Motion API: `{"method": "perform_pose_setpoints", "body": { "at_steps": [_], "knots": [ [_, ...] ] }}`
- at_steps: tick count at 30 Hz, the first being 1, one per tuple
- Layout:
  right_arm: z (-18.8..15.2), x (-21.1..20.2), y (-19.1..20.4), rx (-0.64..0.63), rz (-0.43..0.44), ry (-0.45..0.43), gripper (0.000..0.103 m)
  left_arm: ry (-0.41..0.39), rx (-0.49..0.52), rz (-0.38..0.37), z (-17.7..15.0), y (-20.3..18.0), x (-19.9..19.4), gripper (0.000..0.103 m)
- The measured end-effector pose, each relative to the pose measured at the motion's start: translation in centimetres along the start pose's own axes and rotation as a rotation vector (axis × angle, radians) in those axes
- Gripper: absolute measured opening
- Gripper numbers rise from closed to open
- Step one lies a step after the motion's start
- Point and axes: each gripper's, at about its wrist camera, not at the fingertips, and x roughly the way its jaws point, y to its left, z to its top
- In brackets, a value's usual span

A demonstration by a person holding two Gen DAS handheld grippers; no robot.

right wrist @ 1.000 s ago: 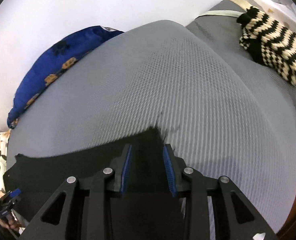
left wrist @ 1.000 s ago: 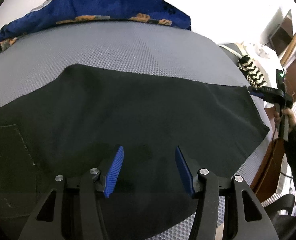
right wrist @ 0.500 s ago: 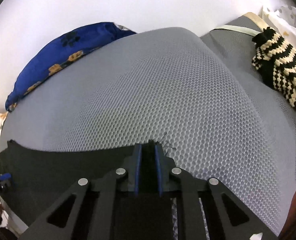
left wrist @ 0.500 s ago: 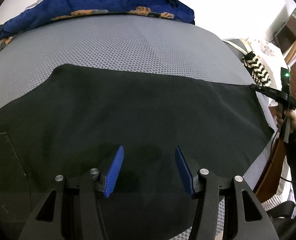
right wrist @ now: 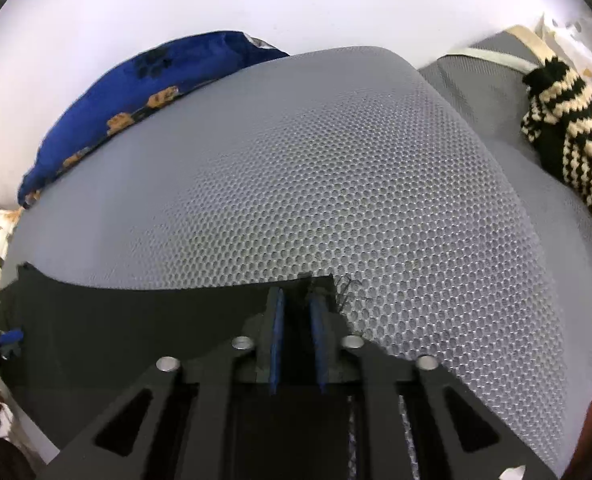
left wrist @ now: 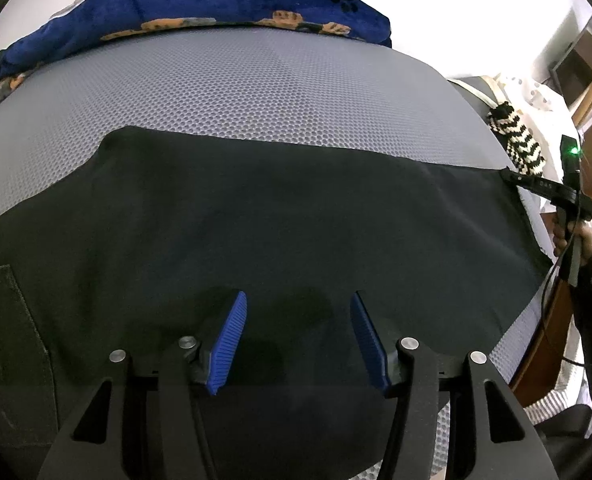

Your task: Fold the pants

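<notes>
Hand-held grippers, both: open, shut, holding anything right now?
Left hand-held gripper: open, jaws apart above the black pants, gripping nothing.
Right hand-held gripper: shut on the pants' frayed corner.

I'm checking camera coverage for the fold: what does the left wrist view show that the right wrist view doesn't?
Only the left wrist view shows the left tongs standing open above the middle of the black pants, a stitched pocket and the person's hand.

Only the right wrist view shows the right tongs shut on the frayed pants corner.

Both show the grey mesh mattress, the blue cushion and the striped knit.
</notes>
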Motion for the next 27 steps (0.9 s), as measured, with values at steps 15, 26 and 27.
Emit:
{"method": "perform_pose_setpoints", "body": {
  "at_steps": [15, 26, 27],
  "knots": [
    [0.4, 0.7, 0.4, 0.054, -0.134, -0.051, 0.007, -0.054, 0.046, 0.022, -0.2, -0.8, 0.7, 0.056],
    [-5.6, -9.2, -2.7, 0.33, -0.005, -0.076, 0.025, -0.078, 0.047, -0.014, -0.4, -1.4, -0.1, 0.058],
    [-6.7, -9.7, -2.8, 0.363, 0.007, -0.062, 0.025, -0.08, 0.051, -0.018, -0.5, -1.6, -0.3, 0.058]
  ]
}}
